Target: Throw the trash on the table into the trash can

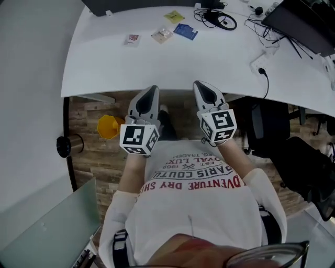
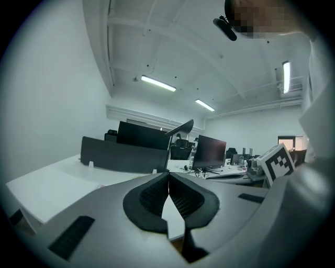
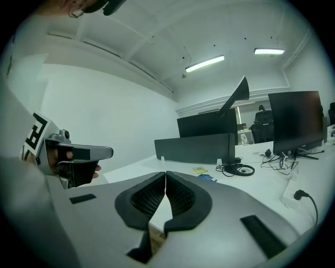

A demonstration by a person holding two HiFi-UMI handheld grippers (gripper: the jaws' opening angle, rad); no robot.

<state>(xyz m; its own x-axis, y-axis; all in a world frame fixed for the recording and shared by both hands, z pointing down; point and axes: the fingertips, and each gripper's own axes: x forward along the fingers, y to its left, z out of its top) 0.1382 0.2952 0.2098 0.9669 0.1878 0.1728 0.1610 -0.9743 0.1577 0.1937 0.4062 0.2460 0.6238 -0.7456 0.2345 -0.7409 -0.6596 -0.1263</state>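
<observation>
Head view – at the far left a yellow bin (image 1: pixel 107 127) is seen on the floor, below the near edge of the white table (image 1: pixel 99 68) and just left of the left gripper (image 1: pixel 150 94). That gripper is held closed, jaw against jaw, with nothing caught between, and its tips are pointed at the table's edge. Four pieces of trash are laid out well beyond it on the far part of the tabletop: a printed packet (image 1: pixel 132 39) slightly to its left, then a clear wrapper (image 1: pixel 162 35), a yellow slip (image 1: pixel 174 16) farther back, and a blue packet (image 1: pixel 185 31). None is touched by either tool. The right gripper (image 1: pixel 204 91) is likewise held closed and empty – the blue packet lies ahead and a little to its left, with black cables (image 1: pixel 222 21) lying farther right.
</observation>
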